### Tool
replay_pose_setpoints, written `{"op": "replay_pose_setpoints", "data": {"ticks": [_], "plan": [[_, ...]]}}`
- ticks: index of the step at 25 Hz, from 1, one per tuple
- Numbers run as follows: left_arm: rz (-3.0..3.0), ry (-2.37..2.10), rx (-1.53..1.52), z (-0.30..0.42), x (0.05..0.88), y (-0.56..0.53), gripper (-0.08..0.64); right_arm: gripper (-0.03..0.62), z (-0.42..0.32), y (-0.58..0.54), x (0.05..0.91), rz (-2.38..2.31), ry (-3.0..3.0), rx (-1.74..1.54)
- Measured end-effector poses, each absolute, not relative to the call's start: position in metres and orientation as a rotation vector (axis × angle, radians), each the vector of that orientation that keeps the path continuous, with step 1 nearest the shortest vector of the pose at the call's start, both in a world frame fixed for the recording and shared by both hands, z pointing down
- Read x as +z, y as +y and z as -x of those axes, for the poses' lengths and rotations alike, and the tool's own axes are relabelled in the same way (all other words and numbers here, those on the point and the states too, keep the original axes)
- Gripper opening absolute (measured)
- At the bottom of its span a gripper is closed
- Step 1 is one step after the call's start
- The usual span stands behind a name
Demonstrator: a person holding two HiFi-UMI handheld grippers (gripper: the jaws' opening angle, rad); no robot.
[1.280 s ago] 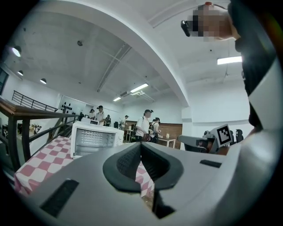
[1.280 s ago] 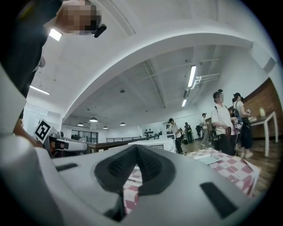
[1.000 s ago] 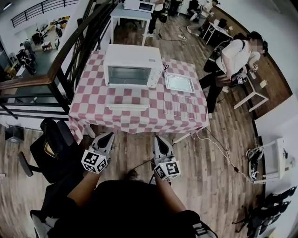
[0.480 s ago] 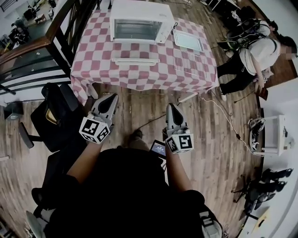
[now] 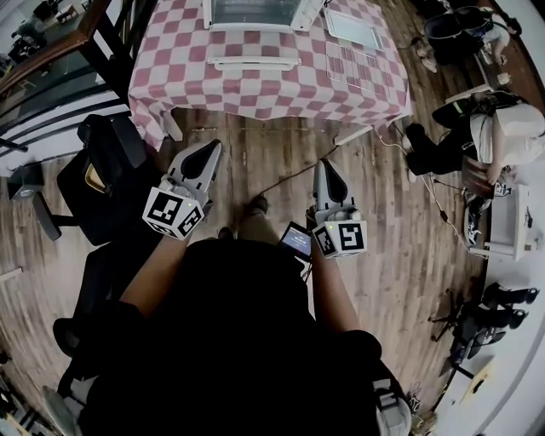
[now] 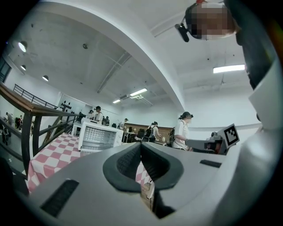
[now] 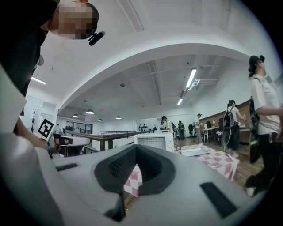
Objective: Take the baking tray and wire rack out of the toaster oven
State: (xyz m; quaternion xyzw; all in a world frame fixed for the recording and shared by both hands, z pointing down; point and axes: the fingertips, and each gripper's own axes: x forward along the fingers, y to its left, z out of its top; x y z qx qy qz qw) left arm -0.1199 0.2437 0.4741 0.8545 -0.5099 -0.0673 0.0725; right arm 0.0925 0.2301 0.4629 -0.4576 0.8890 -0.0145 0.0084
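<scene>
The white toaster oven (image 5: 255, 10) stands on the checkered table (image 5: 170, 77) at the top edge of the head view, its door (image 5: 254, 62) folded down. The baking tray (image 5: 353, 27) and the wire rack (image 5: 362, 70) lie on the cloth to the oven's right. My left gripper (image 5: 209, 152) and right gripper (image 5: 324, 166) hover over the wooden floor, well short of the table, both shut and empty. The oven (image 6: 98, 137) shows beyond the left gripper (image 6: 140, 145). Past the right gripper (image 7: 136, 148) I see the oven (image 7: 154, 141) and the tray (image 7: 194, 151).
A black chair (image 5: 102, 170) stands left of me beside a dark railing (image 5: 51, 60). A person (image 5: 502, 128) bends over at the right by a small white table (image 5: 511, 226). A cable (image 5: 426, 196) runs across the floor from the table's right corner.
The table and oven have slid up toward the top edge of the head view as I backed away. Both grippers stay shut and level in front of me.
</scene>
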Motion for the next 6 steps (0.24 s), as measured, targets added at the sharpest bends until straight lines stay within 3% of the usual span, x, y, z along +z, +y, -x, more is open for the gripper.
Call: {"op": "replay_pose_setpoints", "data": {"ticks": [6], "plan": [[-2.572,-1.521,-0.203,0.108,0.477,0.259,-0.006,0.003,-0.108,0.247,0.463,1.454,2.759,-0.055]]}}
